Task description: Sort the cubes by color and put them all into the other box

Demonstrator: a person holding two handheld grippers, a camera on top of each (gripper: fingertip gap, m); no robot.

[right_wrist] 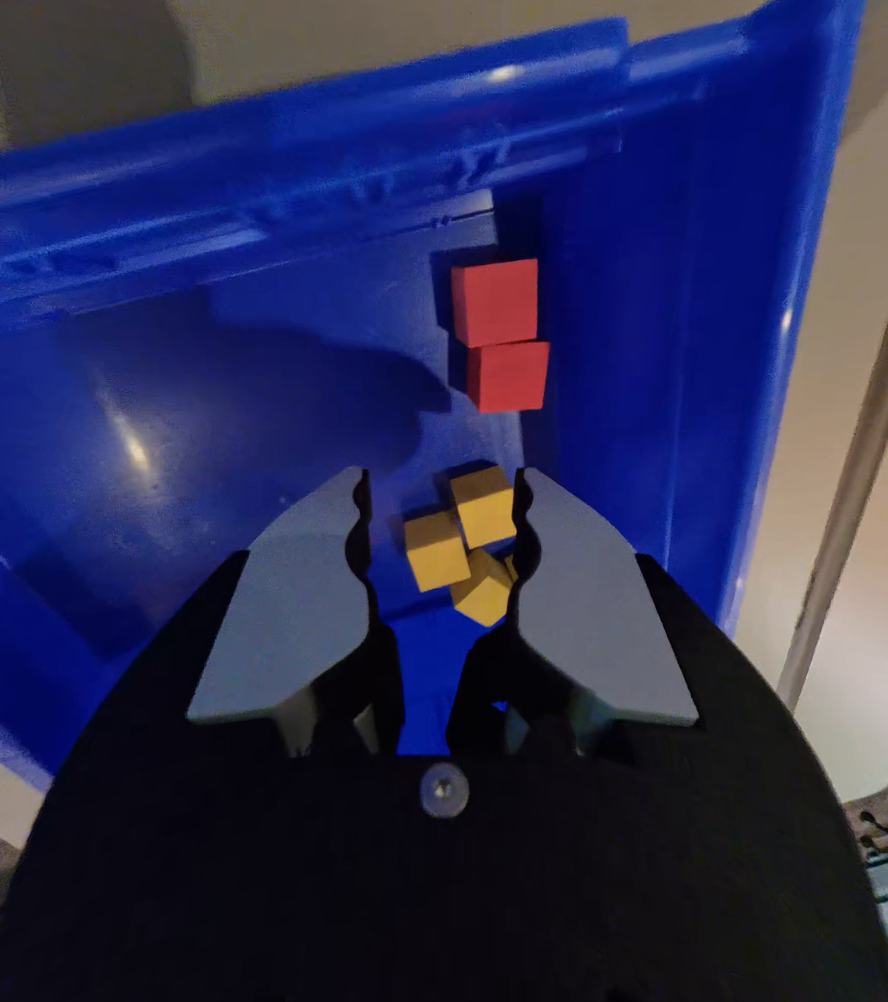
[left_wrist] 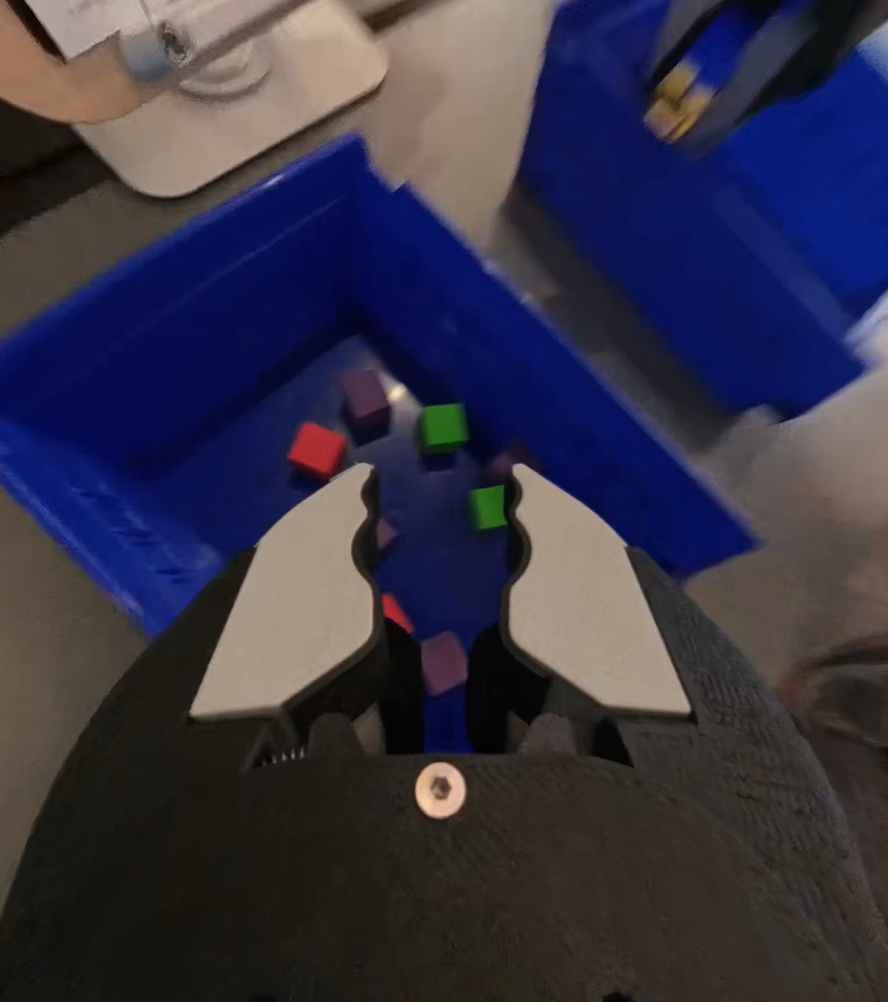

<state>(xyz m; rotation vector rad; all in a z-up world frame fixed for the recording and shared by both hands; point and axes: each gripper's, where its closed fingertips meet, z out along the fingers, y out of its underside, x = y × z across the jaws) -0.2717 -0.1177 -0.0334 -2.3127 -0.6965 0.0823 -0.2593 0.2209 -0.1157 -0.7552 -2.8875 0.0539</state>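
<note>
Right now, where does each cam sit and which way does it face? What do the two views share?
Left wrist view: on the left gripper, looking down along its open grey fingers into a blue bin of red, green and purple cubes; a second blue bin is blurred behind.
Right wrist view: on the right gripper, fingers open, looking down into a blue bin holding two red cubes and yellow cubes.
Shared: possibly that second bin, where a blurred dark shape shows; too blurred to confirm.

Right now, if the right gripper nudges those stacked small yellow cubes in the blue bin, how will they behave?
The small yellow cubes lie in a loose heap, so they would likely tumble apart. Flat faces suggest sliding, not rolling, on the glossy blue plastic bin. They look rigid.
</note>
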